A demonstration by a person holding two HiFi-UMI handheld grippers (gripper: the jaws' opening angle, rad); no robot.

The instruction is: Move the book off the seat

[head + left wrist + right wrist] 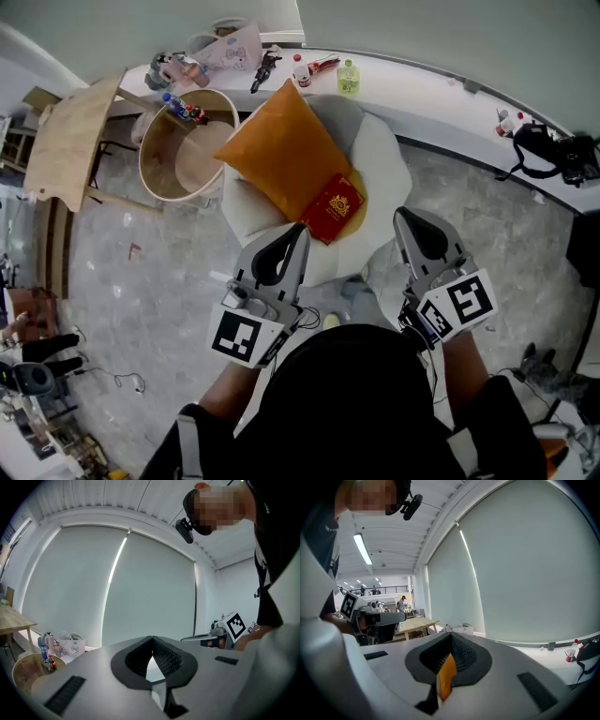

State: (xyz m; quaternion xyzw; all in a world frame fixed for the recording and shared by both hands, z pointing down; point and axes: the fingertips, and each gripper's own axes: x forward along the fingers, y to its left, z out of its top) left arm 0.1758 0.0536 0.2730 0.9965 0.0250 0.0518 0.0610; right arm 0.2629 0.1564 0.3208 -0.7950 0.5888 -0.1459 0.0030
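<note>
Book (333,208), red with a gilt emblem, lies flat on the white seat (389,155) at the orange cushion's (281,150) near corner. It looks thin, stiff and light, with a possibly slick cover, so pinch its free near edge. Left gripper (300,230) and right gripper (401,215): jaws closed, nothing held.

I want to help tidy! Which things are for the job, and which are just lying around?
For the job: red book with gold emblem, white padded seat, left gripper, right gripper.

Just lying about: orange square pillow, round wooden tub, small green bottle, black bag.
</note>
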